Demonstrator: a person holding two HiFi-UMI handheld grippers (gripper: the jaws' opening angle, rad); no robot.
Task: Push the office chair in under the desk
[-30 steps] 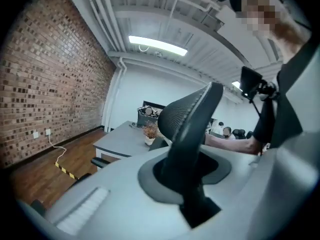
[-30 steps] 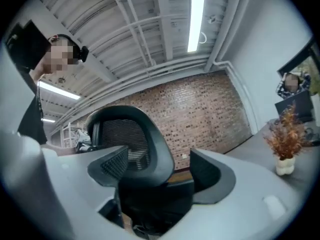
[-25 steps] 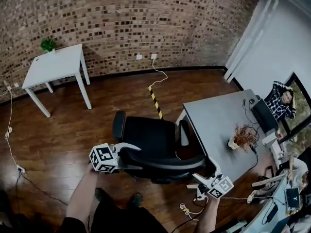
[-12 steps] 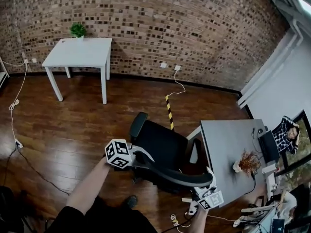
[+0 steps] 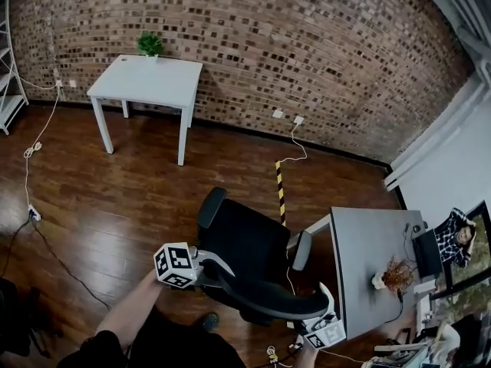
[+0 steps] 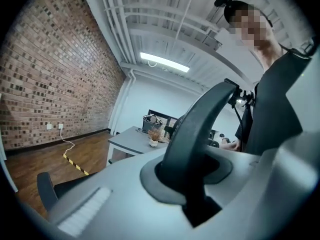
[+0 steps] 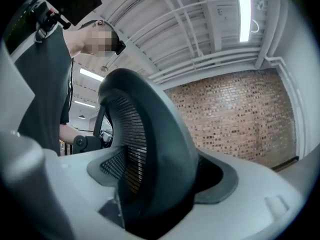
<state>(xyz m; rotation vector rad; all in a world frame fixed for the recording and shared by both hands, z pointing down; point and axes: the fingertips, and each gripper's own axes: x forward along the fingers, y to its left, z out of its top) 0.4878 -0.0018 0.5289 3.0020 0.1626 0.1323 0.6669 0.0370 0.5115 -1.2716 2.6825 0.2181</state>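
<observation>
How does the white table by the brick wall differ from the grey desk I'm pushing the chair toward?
Colour: the white table is bright white, while the grey desk is mid grey.
Place: the white table stands by the brick wall, well away from the office chair, while the grey desk is close beside its armrest.
Load: the white table carries a small green plant, the grey desk a dried plant.
Both are rectangular.

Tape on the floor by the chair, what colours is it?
The tape has yellow and black stripes; the head view shows it best.
</observation>
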